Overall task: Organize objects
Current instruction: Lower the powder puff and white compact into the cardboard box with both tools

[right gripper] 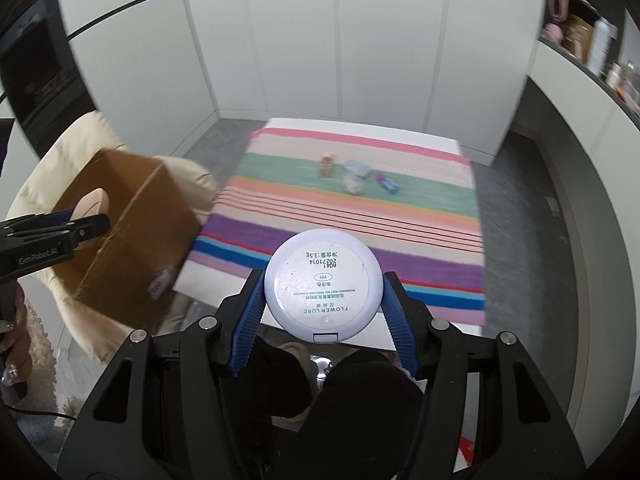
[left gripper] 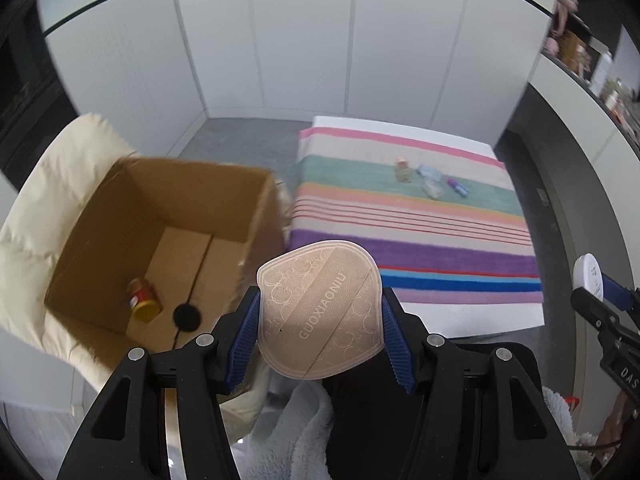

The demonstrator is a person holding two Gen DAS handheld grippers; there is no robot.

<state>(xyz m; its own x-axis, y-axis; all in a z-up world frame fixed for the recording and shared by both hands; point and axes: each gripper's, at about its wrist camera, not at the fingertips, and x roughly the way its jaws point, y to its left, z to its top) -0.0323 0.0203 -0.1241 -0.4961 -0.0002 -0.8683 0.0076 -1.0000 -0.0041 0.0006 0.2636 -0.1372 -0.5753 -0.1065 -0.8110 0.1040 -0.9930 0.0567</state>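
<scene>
My left gripper (left gripper: 320, 312) is shut on a beige heart-shaped compact (left gripper: 318, 308) and holds it just right of an open cardboard box (left gripper: 168, 224). The box holds a small red-and-yellow jar (left gripper: 143, 300) and a black round thing (left gripper: 186, 316). My right gripper (right gripper: 322, 292) is shut on a round white powder compact (right gripper: 322, 284), held above the near edge of a striped cloth (right gripper: 360, 216). Several small bottles (right gripper: 354, 178) lie on the cloth's green stripe. The left gripper with its compact (right gripper: 90, 208) also shows at the left of the right wrist view, over the box (right gripper: 120, 232).
The box rests on a cream cushioned chair (left gripper: 36, 240). The cloth covers a white table (left gripper: 460, 316). White panel walls stand behind. A shelf with bottles (right gripper: 596, 48) runs along the right. A grey fleece garment (left gripper: 288, 432) is below the left gripper.
</scene>
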